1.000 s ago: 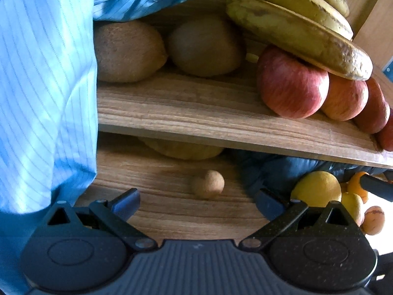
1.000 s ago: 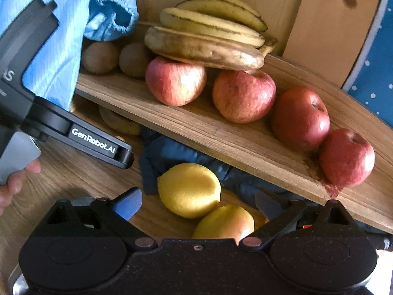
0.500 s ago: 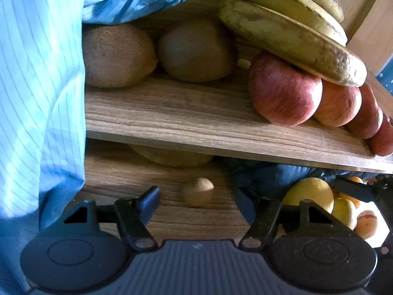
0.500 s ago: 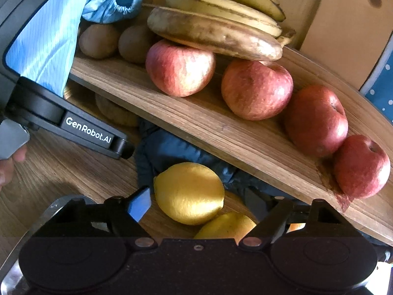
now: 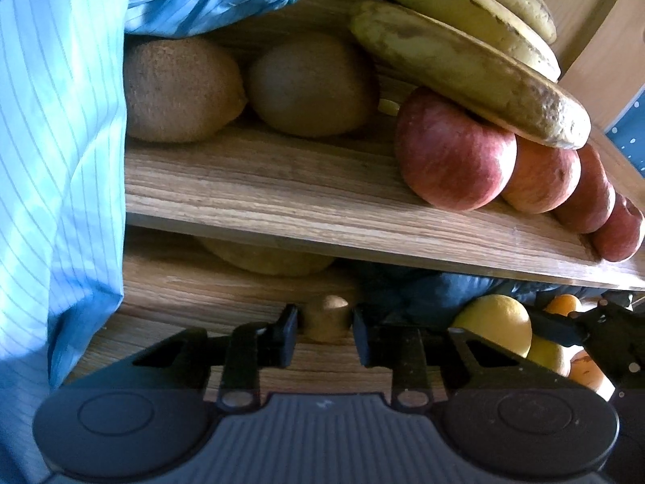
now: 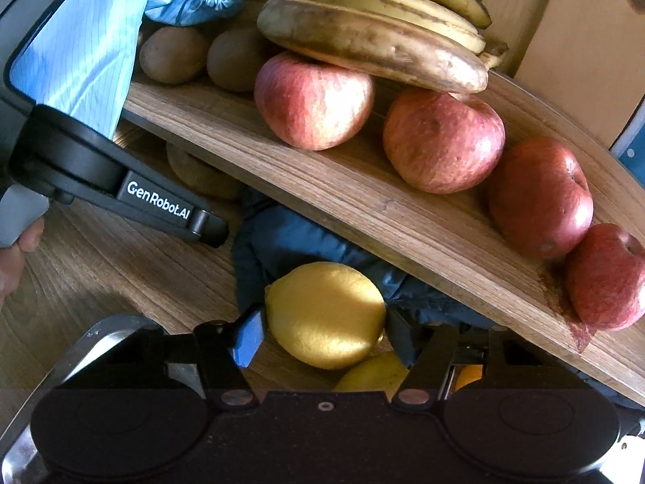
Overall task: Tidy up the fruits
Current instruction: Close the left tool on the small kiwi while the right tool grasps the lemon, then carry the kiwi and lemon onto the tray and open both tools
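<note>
The left gripper (image 5: 325, 332) points steeply down at the wooden table (image 5: 193, 294). Its jaws are closing, with a small brown round fruit (image 5: 325, 314) between them; both pads sit right against its sides, though whether they press yet is hard to tell. The right gripper (image 6: 322, 332) also tilts steeply down, jaws closing around a lemon (image 6: 324, 314). The blue left pad (image 6: 249, 336) sits just at the lemon's side and the right finger meets its other end. The lemon rests on the table beside a dark blue cloth (image 6: 274, 242), with a second yellow fruit (image 6: 373, 375) just below it, partly hidden by the gripper body.

In the right wrist view, the left gripper's black arm (image 6: 121, 185) reaches in from the left, a bare fingertip (image 6: 30, 236) of the person's hand showing at its grey handle, and a pale blue striped sleeve (image 6: 84, 48) hanging above it.

Further back, a wooden shelf (image 6: 363, 209) crosses over the table. On it sit four red apples (image 6: 314, 101) in a row, two kiwis (image 5: 181, 88) at the left end, and a bunch of spotted bananas (image 6: 371, 44) lying on top of the nearest apples. Another brownish fruit (image 5: 266, 260) sits in shadow beneath the shelf.
</note>
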### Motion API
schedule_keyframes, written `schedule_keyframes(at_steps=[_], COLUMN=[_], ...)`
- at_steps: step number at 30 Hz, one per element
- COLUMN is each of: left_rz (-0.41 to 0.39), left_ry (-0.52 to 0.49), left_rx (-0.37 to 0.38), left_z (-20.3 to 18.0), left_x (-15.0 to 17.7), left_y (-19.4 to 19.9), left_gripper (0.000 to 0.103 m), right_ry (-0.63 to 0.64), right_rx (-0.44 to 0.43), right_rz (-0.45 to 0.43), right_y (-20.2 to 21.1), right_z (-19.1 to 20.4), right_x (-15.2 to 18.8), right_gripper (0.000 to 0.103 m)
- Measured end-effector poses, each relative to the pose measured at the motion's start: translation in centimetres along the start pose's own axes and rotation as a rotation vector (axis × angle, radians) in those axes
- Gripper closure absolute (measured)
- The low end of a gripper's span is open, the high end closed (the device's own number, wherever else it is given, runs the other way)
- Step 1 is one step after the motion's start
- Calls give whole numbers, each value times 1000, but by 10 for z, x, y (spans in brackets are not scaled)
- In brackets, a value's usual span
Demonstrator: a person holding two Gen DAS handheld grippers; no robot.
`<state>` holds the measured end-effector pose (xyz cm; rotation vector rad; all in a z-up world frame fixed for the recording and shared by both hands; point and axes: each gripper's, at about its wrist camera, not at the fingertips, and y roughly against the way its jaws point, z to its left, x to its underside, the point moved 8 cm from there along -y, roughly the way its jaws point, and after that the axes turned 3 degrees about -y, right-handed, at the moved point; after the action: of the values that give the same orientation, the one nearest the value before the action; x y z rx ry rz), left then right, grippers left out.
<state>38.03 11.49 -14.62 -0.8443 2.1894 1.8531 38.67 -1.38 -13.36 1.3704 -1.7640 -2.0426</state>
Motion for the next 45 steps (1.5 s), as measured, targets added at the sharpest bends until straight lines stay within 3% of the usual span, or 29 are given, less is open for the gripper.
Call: schedule_keyframes(at_steps=[17, 29, 45], left_rz=[-8, -18, 14], left_ry=[-11, -33, -43], left_rx=[29, 47, 53], left_z=[1, -8, -30], left_x=[21, 52, 91], left_y=[17, 41, 63], left_gripper=[72, 72, 72], right_ry=[-21, -38, -48], right_rx=[-6, -11, -19], right_rz=[-38, -71, -79], right_y=[19, 55, 106], right_z=[6, 23, 36], right_x=[5, 7, 38], right_gripper=[39, 39, 39])
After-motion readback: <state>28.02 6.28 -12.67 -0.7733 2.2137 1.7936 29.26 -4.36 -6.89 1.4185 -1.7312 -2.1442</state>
